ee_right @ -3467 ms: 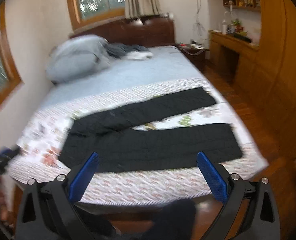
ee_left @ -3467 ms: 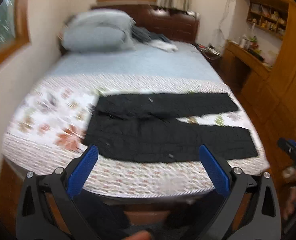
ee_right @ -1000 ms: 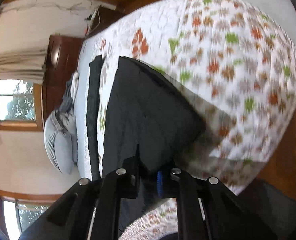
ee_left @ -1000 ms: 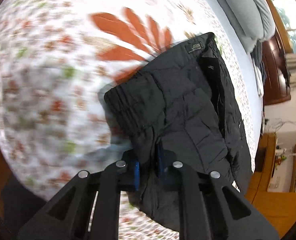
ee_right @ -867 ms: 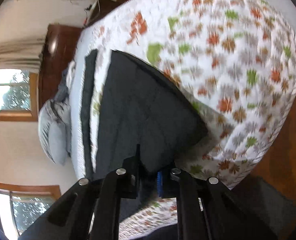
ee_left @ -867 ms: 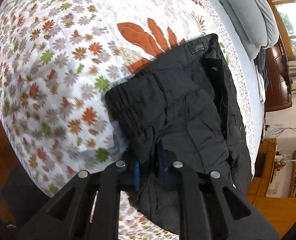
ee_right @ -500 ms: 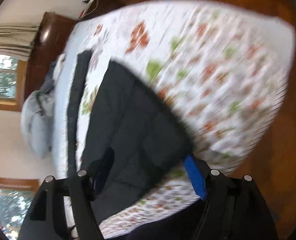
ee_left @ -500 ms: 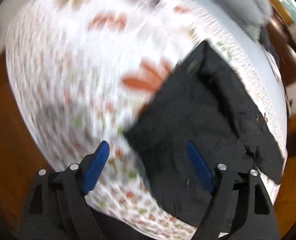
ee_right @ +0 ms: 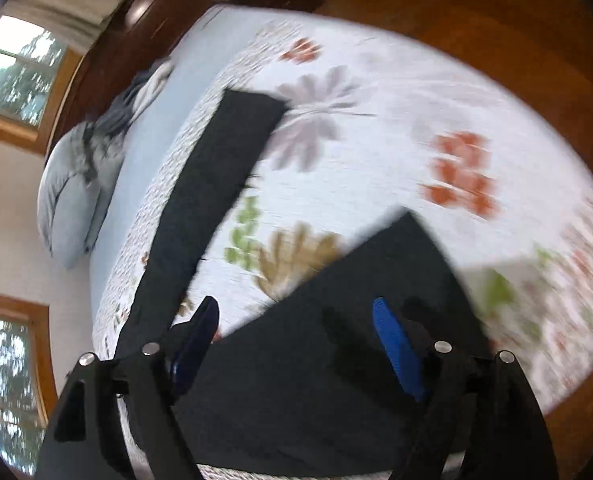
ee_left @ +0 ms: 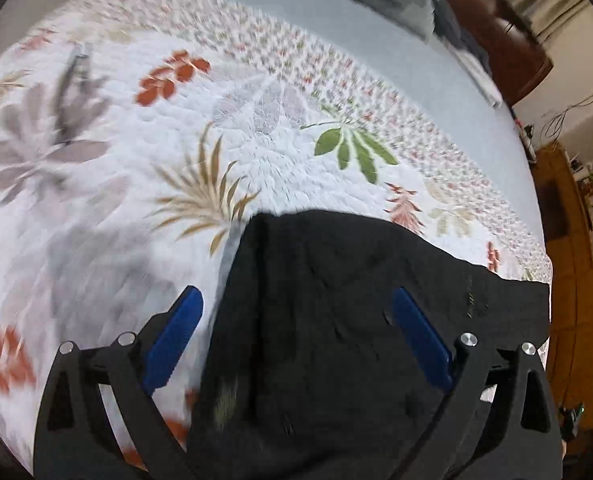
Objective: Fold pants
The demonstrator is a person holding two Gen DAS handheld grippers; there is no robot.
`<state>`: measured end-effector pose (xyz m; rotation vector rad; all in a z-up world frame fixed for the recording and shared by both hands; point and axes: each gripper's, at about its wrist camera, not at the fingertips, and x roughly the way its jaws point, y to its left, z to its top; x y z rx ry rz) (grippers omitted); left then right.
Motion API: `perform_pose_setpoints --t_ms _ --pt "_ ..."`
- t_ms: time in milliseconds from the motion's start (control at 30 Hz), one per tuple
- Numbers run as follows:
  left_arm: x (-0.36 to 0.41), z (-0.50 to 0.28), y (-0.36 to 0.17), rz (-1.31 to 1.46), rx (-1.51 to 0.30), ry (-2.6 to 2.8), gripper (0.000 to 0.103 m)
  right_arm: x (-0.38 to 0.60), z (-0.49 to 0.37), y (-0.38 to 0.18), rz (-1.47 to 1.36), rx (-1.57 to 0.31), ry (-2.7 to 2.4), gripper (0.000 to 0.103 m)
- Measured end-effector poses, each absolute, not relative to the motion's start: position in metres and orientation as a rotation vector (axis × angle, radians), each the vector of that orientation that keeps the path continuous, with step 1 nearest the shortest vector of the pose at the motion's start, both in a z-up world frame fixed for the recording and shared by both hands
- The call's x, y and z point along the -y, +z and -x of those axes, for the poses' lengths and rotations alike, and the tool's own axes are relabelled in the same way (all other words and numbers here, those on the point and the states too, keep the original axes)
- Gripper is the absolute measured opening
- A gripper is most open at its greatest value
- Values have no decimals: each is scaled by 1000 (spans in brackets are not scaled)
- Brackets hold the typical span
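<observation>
I see matt black cloth pants (ee_left: pixel 336 320) lying on a stitched, quilted floral bedspread (ee_left: pixel 256 128). My gripper fingers (ee_left: pixel 172 336) look like matt black plastic with smooth blue pads. Upper right, the floor (ee_right: pixel 496 20) is glossy wood.

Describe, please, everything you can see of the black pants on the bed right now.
The black pants are of dark, faintly quilted-looking fabric and lie flat on the floral quilt. In the right wrist view the two legs are spread apart: the far leg runs as a long strip across the quilt, and the near leg ends in a squared hem. In the left wrist view a broad creased part lies near the bed's edge. Both claws, left and right, are opening above the cloth, their pads not pressing it.
</observation>
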<state>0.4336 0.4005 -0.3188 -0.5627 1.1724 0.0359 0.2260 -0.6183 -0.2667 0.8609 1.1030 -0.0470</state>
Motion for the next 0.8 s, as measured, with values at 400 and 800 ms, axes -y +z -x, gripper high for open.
perform_pose_setpoints --t_ms 400,800 --pt "-395 -483 -379 566 -1330 -122 52 623 -443 -270 -689 -1167 89 87" --pt "-399 -480 -392 569 -1320 -78 39 624 -619 -325 -427 -1288 83 88"
